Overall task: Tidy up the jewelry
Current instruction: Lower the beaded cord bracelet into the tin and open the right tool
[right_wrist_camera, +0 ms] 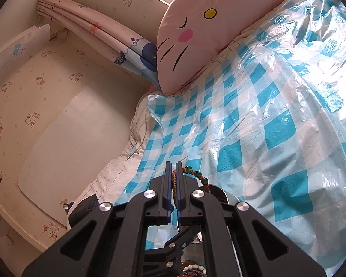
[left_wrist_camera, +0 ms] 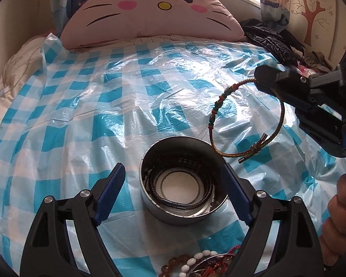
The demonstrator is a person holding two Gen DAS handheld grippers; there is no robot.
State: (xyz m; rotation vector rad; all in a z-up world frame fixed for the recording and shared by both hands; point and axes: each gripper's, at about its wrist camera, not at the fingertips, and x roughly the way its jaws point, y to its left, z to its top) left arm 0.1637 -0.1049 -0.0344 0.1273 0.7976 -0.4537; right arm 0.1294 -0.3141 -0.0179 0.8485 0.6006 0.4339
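A round metal tin (left_wrist_camera: 150, 198) stands on the checked plastic sheet with dark braided bracelets (left_wrist_camera: 184, 204) coiled inside. My left gripper (left_wrist_camera: 173, 166) is open, one blue finger on each side of the tin; the right finger is close to the rim, the left one stands apart. My right gripper (left_wrist_camera: 264, 77) comes in from the right, shut on a multicoloured braided cord bracelet (left_wrist_camera: 215, 106), which hangs as a loop above and to the right of the tin. In the right wrist view the cord bracelet (right_wrist_camera: 197, 174) sits pinched in my shut right gripper (right_wrist_camera: 174, 165).
Loose bead bracelets (left_wrist_camera: 196, 262) lie at the near edge. A pink cat-face pillow (left_wrist_camera: 150, 16) lies at the head of the bed, with dark clothing (left_wrist_camera: 272, 39) at the far right. A hand (left_wrist_camera: 341, 210) grips the right handle. A wall (right_wrist_camera: 46, 115) borders the bed.
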